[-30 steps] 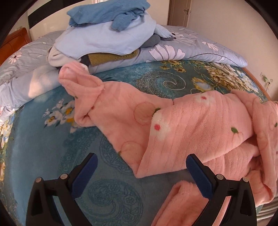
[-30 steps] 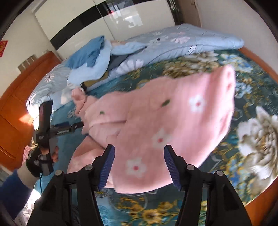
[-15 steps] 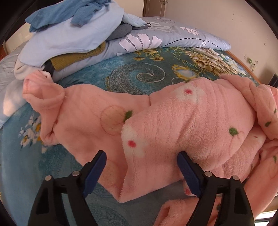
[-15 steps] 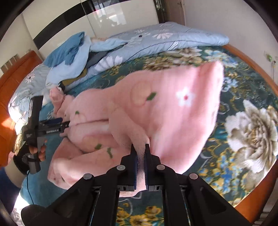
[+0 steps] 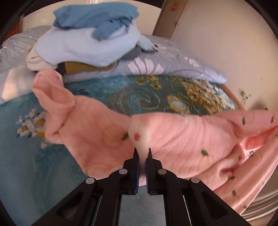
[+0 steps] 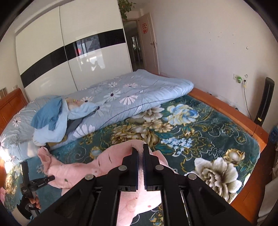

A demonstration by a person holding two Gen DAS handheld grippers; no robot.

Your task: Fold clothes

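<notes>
Pink fleece garment (image 5: 182, 137) stretches crosswise over the bed (image 5: 20, 147), its long axis running from the left gripper (image 5: 142, 153) to the right gripper (image 6: 140, 150). Each gripper's fingers are pinched tight on a fold of it, the right held higher, the left low and level.

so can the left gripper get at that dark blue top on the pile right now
Probably not as things stand. The left gripper is shut on a fold of the pink fleece garment, and the dark blue top lies on top of the clothes pile at the far side of the bed. It would have to let go first.
</notes>
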